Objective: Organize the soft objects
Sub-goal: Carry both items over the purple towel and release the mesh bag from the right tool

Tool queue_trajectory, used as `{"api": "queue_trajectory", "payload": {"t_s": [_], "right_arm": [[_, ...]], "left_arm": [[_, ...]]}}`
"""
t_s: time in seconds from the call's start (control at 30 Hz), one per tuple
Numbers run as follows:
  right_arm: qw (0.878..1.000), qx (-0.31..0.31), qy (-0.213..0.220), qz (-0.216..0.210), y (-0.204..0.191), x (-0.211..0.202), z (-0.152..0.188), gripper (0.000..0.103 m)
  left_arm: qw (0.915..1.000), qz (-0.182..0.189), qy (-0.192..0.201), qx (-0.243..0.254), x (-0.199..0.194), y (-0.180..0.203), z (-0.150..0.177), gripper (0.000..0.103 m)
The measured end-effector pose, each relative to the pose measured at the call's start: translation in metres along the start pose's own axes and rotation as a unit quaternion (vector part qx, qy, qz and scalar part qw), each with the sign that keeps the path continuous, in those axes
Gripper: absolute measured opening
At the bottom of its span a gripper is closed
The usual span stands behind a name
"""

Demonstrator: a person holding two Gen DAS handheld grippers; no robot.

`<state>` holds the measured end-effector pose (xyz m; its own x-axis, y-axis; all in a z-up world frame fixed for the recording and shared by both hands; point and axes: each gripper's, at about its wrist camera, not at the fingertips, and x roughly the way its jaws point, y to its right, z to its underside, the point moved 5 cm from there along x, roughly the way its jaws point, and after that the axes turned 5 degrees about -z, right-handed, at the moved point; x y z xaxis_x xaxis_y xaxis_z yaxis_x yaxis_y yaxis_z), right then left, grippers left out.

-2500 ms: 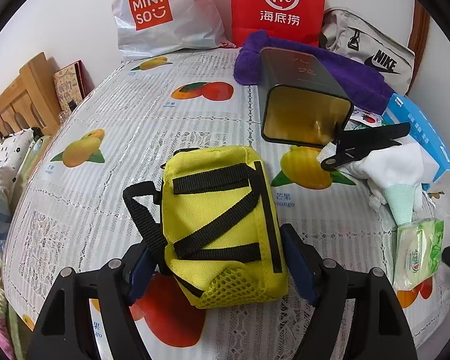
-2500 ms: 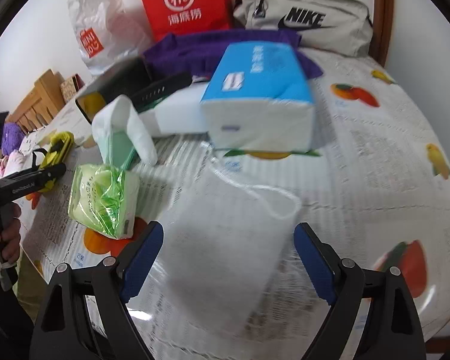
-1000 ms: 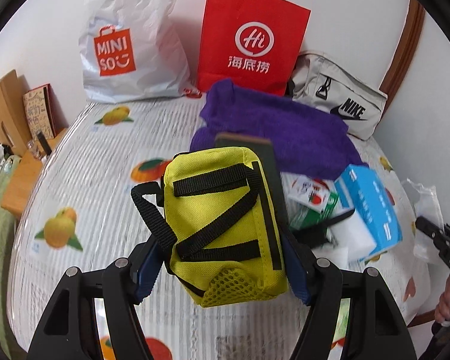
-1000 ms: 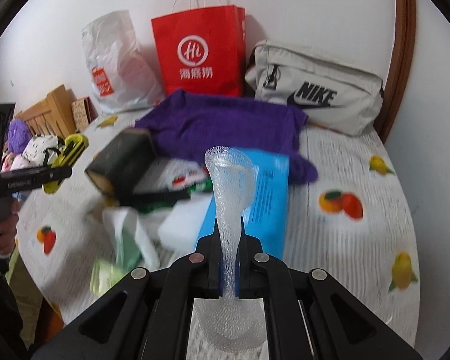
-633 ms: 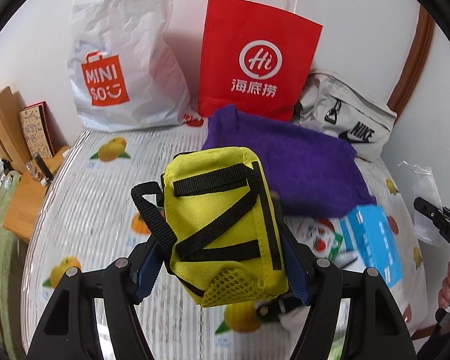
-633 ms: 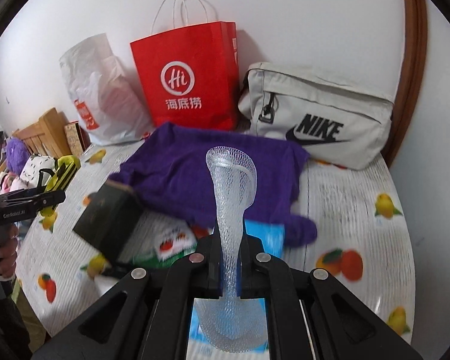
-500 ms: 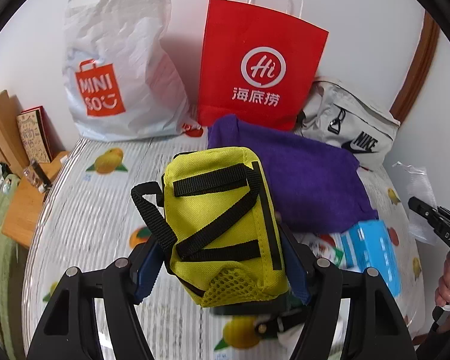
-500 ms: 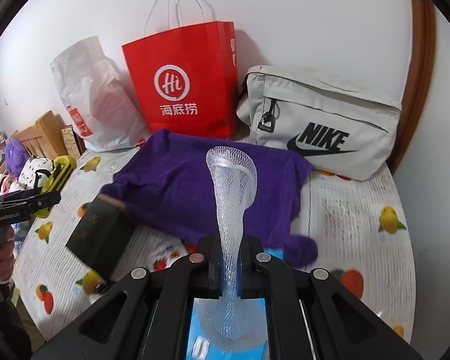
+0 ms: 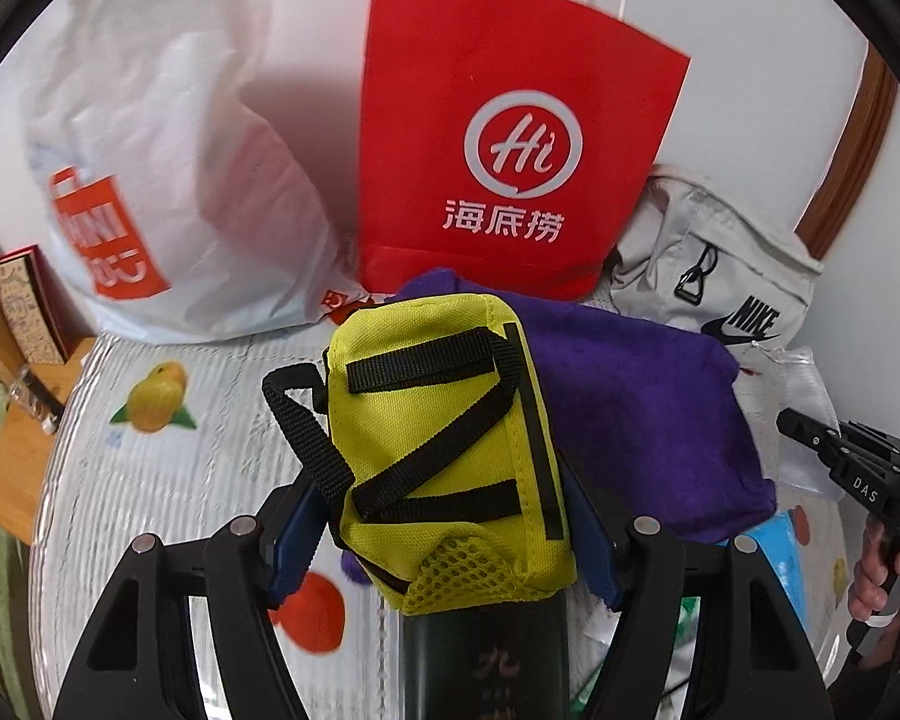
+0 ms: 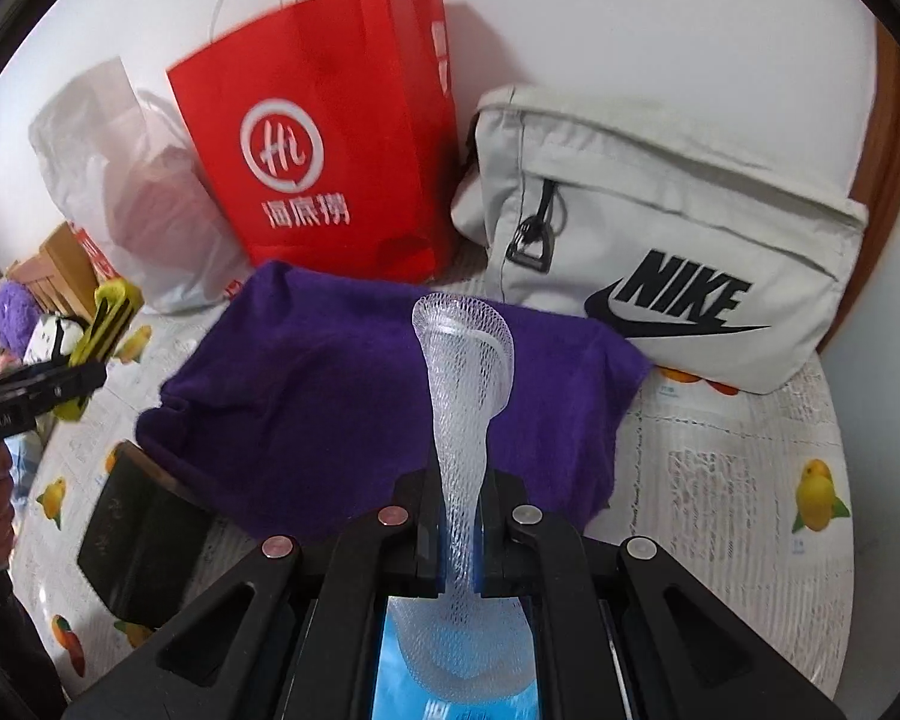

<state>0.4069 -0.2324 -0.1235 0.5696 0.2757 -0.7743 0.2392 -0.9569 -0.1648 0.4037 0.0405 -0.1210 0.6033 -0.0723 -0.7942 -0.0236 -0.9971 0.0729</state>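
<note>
Left tool (image 9: 444, 531) still clamps yellow pouch (image 9: 444, 450), right tool (image 10: 457, 546) white mesh sleeve (image 10: 465, 396); both carried nearer red bag (image 9: 510, 132).

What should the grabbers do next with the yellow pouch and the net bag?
Probably carry both forward to the bags at the wall. The left gripper is shut on the yellow pouch, the right gripper on the white mesh bag, both lifted over the purple towel, and the red paper bag stands straight ahead.
</note>
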Motion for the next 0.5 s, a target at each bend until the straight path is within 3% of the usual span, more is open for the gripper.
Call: {"api": "queue_trajectory", "payload": {"t_s": [0.5], "right_arm": [[0.995, 0.001, -0.098, 0.002, 0.021, 0.080, 0.014, 0.008]], "left_arm": [[0.9978, -0.012, -0.046, 0.046, 0.077, 0.024, -0.030, 0.070]]}}
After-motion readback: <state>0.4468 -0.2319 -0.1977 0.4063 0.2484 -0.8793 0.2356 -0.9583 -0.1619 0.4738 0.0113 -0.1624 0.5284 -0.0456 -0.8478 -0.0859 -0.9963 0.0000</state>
